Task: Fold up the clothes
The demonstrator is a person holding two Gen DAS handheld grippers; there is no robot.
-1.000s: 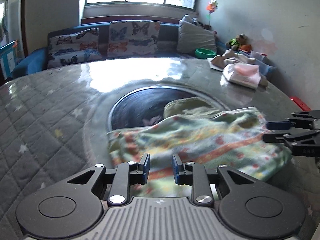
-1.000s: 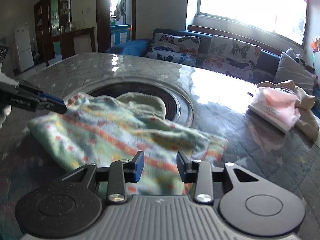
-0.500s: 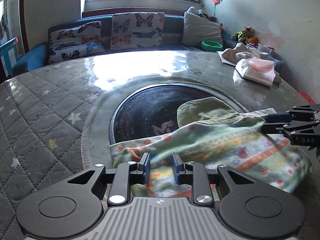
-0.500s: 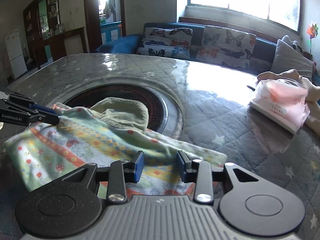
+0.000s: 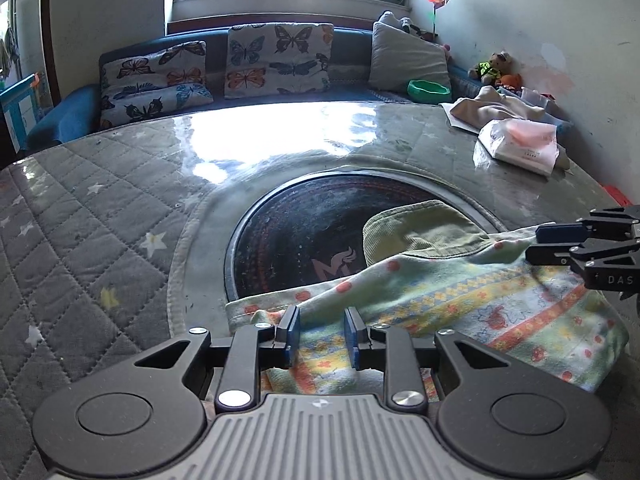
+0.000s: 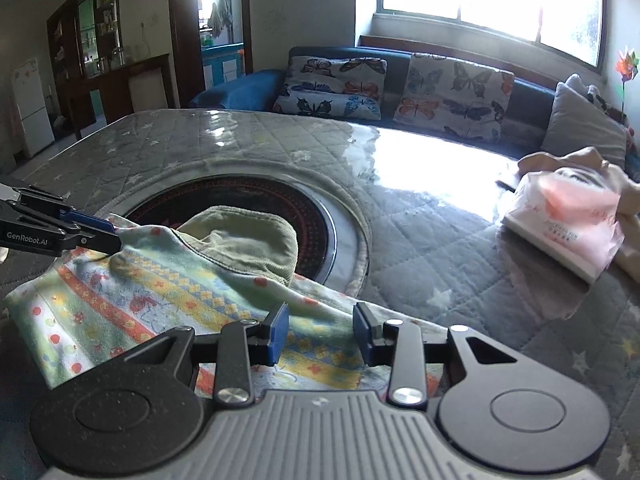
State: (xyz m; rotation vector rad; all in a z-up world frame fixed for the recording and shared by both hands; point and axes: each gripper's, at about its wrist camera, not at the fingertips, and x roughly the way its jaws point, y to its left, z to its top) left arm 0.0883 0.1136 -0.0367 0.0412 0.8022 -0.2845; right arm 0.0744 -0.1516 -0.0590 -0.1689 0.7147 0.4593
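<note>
Left gripper [image 5: 320, 334] and right gripper [image 6: 319, 330] gape apart over the patterned cloth [image 5: 460, 300]; bare quilted table [image 5: 100, 220] beyond.

A patterned cloth [image 5: 460, 304] lies on the near part of the table [image 5: 100, 208], its far edge overlapping a round inset [image 5: 304, 232] at the table's middle. A folded garment [image 5: 416, 232] rests on the cloth's far side, partly over the inset. The left gripper [image 5: 320, 336] sits over the cloth's near left edge, the right gripper [image 6: 320, 332] over its near right edge. A tissue pack [image 6: 568, 216] lies far right on the table, against a heap of clothes [image 6: 576, 160]. Behind the table runs a sofa [image 6: 248, 84] with cushions [image 6: 452, 88].
</note>
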